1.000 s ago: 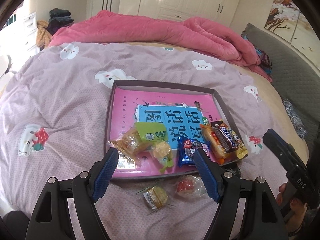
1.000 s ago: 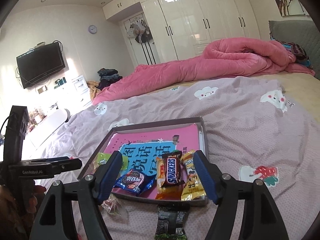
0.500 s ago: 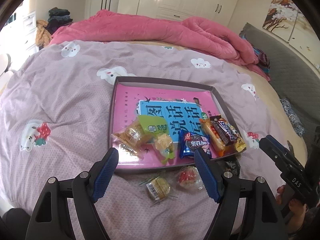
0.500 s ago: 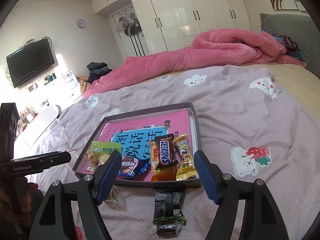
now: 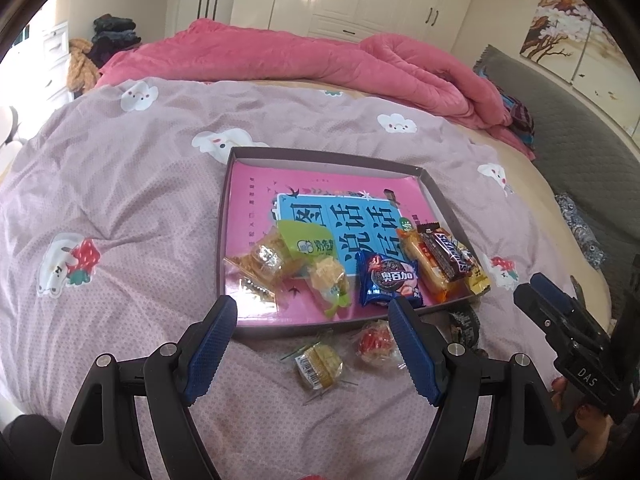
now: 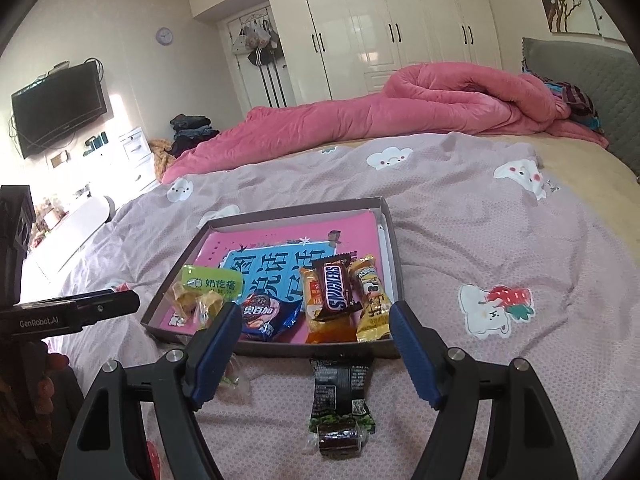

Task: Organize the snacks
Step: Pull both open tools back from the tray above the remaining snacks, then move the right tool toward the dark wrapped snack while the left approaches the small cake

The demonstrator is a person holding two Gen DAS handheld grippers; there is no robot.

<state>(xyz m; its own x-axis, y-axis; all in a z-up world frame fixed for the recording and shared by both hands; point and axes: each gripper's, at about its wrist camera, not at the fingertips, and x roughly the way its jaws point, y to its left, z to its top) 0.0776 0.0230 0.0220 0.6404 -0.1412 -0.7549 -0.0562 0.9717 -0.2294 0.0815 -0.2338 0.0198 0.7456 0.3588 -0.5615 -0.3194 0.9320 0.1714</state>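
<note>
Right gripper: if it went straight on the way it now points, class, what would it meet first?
Probably the dark snack packet on the bedspread, between the open right gripper fingers; depth is uncertain.

White wardrobes [image 6: 400, 32], wall TV [image 6: 58, 106], pink quilt [image 6: 400, 108]

**Snacks in the tray, two loose on the bed**

The left tool [image 5: 312, 344] hovers with jaws apart and nothing between them, above a yellow wrapped cake [image 5: 318, 364] and a red wrapped sweet [image 5: 374, 342] lying on the bedspread [image 5: 120, 208]. Just beyond sits the shallow tray [image 5: 226, 216], holding a Snickers bar [image 5: 446, 254], a blue biscuit packet [image 5: 388, 280] and a green packet [image 5: 310, 242]. The right tool [image 5: 560, 316] pokes in at the right edge.
</note>
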